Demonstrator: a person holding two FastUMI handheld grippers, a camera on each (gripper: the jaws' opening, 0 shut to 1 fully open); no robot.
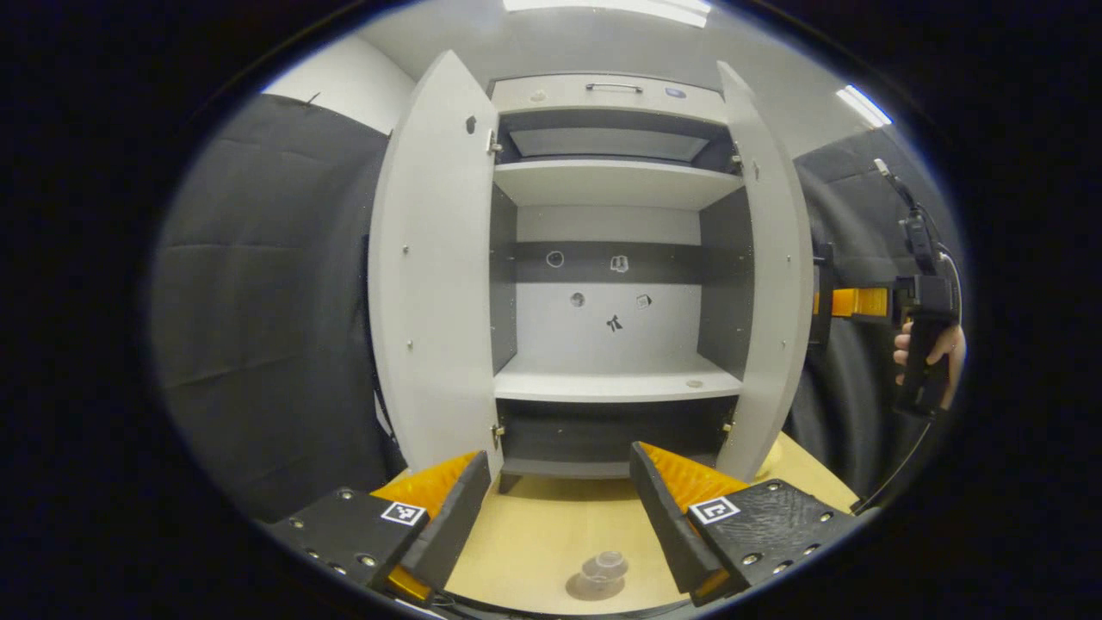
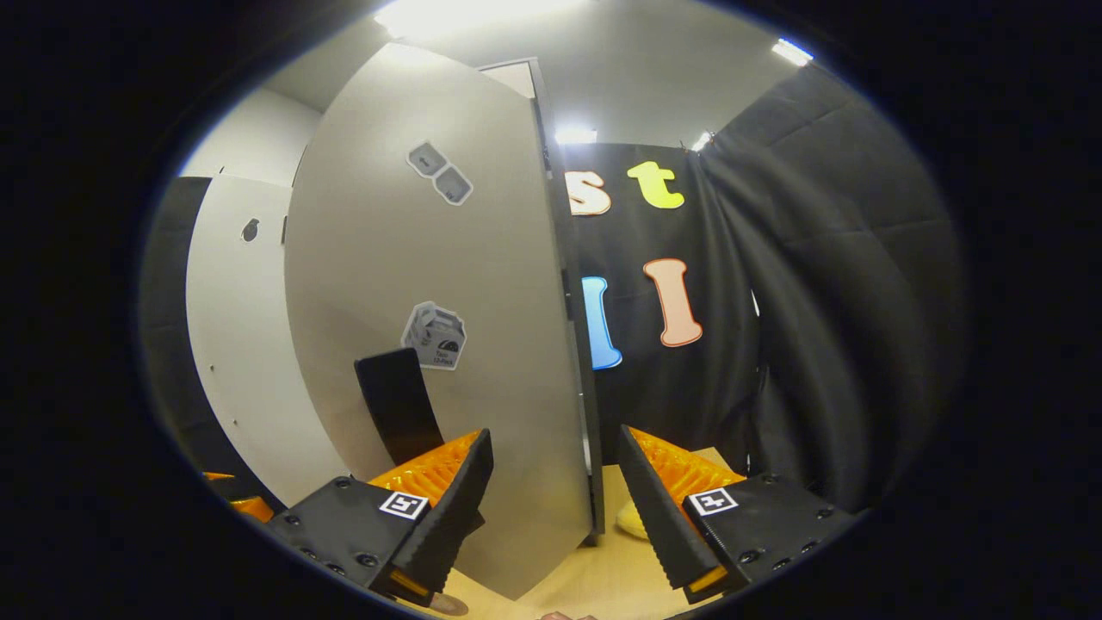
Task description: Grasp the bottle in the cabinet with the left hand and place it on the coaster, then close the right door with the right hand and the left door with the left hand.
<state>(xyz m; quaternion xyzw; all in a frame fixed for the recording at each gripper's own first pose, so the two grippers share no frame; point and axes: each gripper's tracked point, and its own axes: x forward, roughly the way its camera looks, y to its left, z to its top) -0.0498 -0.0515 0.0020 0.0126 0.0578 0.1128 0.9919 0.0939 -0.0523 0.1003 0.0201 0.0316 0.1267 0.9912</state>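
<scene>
Your right gripper (image 2: 551, 508), fingers apart, straddles the outer edge of the right door (image 2: 448, 344) at lower centre of its view, while the bottle (image 1: 603, 573) stands on the counter (image 1: 534, 534) between the open left gripper (image 1: 551, 517).

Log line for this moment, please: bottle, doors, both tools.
bottle: on table, below open left tool | cabinet: both doors open | right tool: open, straddling right door edge

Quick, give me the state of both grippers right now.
Left gripper: open, holding nothing, facing the open cabinet.
Right gripper: open, its fingers straddling the edge of the right door, not clamped on it.
</scene>
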